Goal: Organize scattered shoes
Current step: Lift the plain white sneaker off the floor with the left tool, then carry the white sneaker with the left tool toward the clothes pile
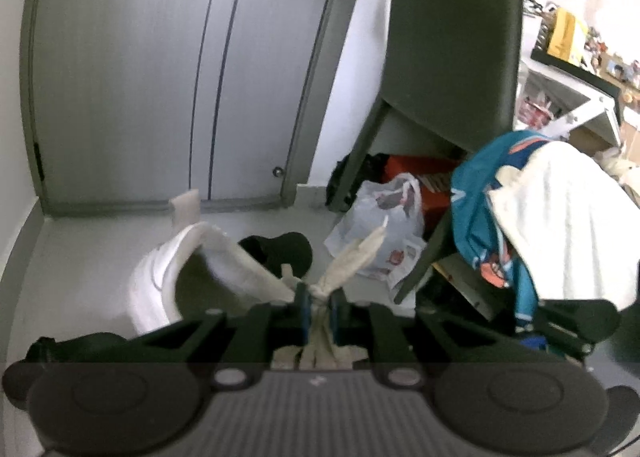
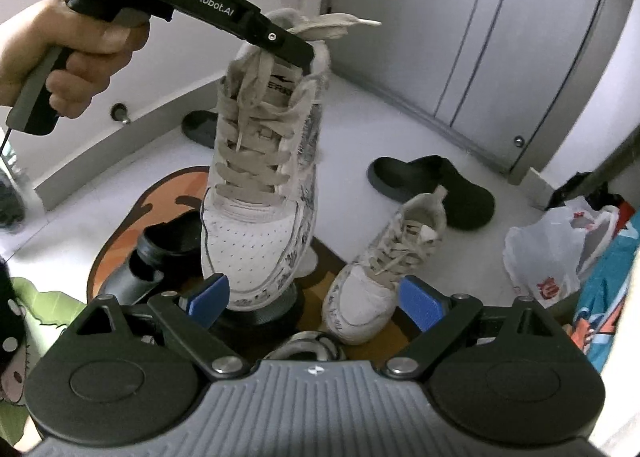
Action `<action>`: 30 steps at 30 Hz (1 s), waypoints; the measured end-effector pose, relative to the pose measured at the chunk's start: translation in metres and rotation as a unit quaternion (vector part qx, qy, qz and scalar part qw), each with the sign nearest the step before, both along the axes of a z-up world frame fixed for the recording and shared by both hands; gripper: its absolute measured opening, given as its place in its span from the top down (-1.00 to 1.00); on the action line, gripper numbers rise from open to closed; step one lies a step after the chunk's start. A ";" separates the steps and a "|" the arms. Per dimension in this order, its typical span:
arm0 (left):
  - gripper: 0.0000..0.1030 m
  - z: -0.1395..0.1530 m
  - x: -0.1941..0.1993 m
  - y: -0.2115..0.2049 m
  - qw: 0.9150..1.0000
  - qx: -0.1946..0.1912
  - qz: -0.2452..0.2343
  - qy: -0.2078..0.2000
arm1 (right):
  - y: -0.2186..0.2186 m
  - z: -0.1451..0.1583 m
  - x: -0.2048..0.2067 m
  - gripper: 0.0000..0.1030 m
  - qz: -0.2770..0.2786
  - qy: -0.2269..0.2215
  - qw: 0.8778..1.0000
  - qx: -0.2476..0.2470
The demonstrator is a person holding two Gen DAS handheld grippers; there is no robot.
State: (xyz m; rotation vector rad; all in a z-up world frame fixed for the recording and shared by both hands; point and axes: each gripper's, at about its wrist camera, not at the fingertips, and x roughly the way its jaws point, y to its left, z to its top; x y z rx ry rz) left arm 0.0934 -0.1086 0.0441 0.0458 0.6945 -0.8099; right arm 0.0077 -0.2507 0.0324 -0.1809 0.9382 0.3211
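A: What is shown by the right wrist view that is missed by the left one?

B: The whole white lace-up sneaker with grey printed sides (image 2: 260,185) is seen there, hung toe-down in the air, its long axis close to upright and the laced top turned toward the camera. It is carried by the left gripper (image 2: 308,51), which is gripped by a bare hand (image 2: 76,53). In the left wrist view only the sneaker's white heel and opening (image 1: 168,269) are caught, blurred, while the pinch itself is made plain: the left gripper (image 1: 319,303) is pressed together on the beige knotted laces (image 1: 320,289).

A: And the right gripper?

B: The right gripper (image 2: 314,299) is spread wide, with nothing between its blue pads (image 2: 420,303).

A: What lies below?

B: From left to right: an orange and brown floor mat (image 2: 120,233), a second white sneaker of the same kind (image 2: 384,273) standing on the mat's edge with its toe toward the camera, a black clog (image 2: 432,187) on the pale floor (image 2: 360,129), and a white plastic bag (image 2: 548,253). Open floor is left between the clog and the grey sliding doors (image 2: 480,37).
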 end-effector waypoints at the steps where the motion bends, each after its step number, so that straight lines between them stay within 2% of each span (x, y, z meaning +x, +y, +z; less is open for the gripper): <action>1: 0.81 0.002 -0.003 0.000 1.000 -0.007 -0.002 0.003 | 0.000 0.001 0.000 -0.85 0.002 0.002 1.000 0.008; 4: 0.81 0.007 -0.008 -0.004 1.000 -0.016 -0.010 0.007 | 0.001 0.005 -0.001 -0.85 0.004 0.003 1.000 0.022; 11: 0.81 0.019 -0.016 -0.034 0.999 -0.013 -0.043 0.004 | 0.001 0.009 -0.003 -0.85 0.009 0.010 0.999 0.046; 18: 0.81 0.007 -0.015 -0.067 0.997 -0.016 -0.072 0.012 | -0.016 -0.008 0.008 -0.87 -0.038 0.054 0.996 0.063; 22: 0.81 -0.001 -0.008 -0.083 0.996 -0.017 -0.088 0.013 | -0.020 -0.014 0.011 -0.86 -0.051 0.057 0.996 0.048; 27: 0.81 -0.007 0.001 -0.097 0.994 -0.024 -0.105 0.017 | -0.049 -0.009 0.022 -0.86 -0.106 0.031 0.993 0.032; 30: 0.81 -0.009 0.003 -0.101 0.992 -0.026 -0.120 0.020 | -0.062 -0.009 0.029 -0.87 -0.107 0.026 0.994 0.018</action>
